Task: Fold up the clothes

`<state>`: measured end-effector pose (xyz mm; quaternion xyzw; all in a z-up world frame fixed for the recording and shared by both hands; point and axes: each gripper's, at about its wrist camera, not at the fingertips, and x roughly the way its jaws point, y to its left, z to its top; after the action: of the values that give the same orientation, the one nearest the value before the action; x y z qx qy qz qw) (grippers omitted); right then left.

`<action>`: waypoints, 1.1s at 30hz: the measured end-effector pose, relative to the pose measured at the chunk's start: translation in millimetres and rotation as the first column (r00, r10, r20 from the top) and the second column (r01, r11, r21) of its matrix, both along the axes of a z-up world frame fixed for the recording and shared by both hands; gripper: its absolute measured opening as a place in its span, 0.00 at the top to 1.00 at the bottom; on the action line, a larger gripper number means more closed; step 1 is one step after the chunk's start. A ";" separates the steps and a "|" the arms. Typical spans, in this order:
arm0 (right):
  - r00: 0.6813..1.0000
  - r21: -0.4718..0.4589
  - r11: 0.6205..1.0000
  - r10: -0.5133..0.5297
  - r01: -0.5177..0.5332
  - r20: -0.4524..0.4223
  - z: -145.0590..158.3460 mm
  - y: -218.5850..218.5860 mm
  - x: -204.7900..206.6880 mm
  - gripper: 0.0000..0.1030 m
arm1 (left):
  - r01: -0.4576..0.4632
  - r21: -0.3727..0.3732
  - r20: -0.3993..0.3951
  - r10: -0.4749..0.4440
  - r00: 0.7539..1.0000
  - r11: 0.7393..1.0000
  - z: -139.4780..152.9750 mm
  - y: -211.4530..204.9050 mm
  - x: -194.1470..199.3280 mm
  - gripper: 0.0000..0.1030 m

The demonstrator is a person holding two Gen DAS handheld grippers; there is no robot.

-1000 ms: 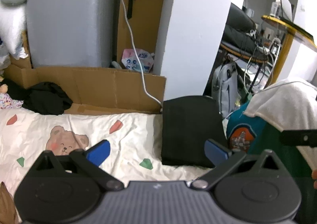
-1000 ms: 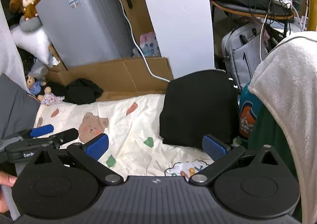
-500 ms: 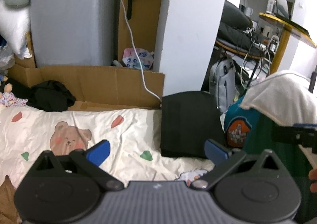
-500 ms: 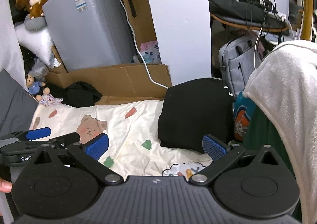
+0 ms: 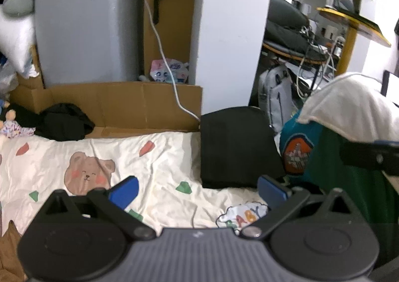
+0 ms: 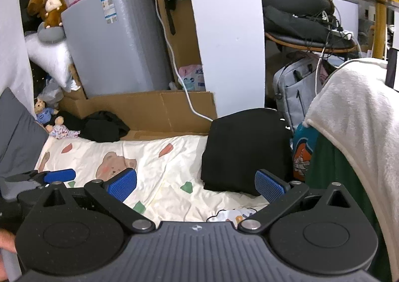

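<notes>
A folded black garment (image 5: 237,147) lies on the right of a cream bear-print sheet (image 5: 99,157); it also shows in the right wrist view (image 6: 244,149). A crumpled black garment (image 5: 64,125) lies at the sheet's far left edge, also in the right wrist view (image 6: 104,127). A pile of clothes stands on the right: white fleece (image 6: 356,127) over green and teal fabric (image 5: 296,149). My left gripper (image 5: 197,189) is open and empty above the sheet. My right gripper (image 6: 195,182) is open and empty above the sheet too.
A cardboard wall (image 5: 124,107) borders the sheet at the back, with a grey appliance (image 5: 87,22) and white pillar (image 5: 229,32) behind. A grey backpack (image 6: 296,92) and cluttered chair sit beyond. Soft toys (image 6: 47,117) lie at far left.
Both grippers have risen and drawn back a little, so more of the sheet shows in front. Both stay open and empty. The clothes have not moved.
</notes>
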<state>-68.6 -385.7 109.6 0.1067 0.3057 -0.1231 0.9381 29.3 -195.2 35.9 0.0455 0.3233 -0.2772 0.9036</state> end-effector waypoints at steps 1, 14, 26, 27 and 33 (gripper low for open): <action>1.000 -0.011 1.000 -0.003 0.003 0.003 -0.1 1.3 -1.6 0.00 | 0.006 -0.002 0.000 -0.006 1.000 1.000 -0.2 -0.1 -1.9 0.00; 0.999 -0.002 1.000 -0.017 0.017 0.051 -7.8 12.0 -22.9 0.00 | -0.018 -0.020 0.015 0.019 1.000 1.000 3.8 -4.2 -13.1 0.00; 0.994 -0.011 1.000 0.002 0.000 0.113 -3.2 27.8 -34.2 0.00 | -0.104 0.009 0.034 0.104 0.994 0.995 -4.6 4.1 -20.4 0.00; 0.994 -0.008 1.000 0.003 -0.003 0.109 -4.6 28.7 -33.0 0.00 | -0.117 0.007 0.036 0.117 0.993 0.993 -4.3 6.3 -20.6 0.00; 0.998 -0.018 1.000 0.021 -0.020 0.066 -15.1 34.8 -26.1 0.00 | -0.165 0.013 0.024 0.165 0.986 0.986 -7.5 21.8 -19.1 0.00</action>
<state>-94.7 -350.9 94.5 0.0993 0.2746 -0.1125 0.9498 10.2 -173.4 28.4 0.0284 0.3176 -0.1986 0.9268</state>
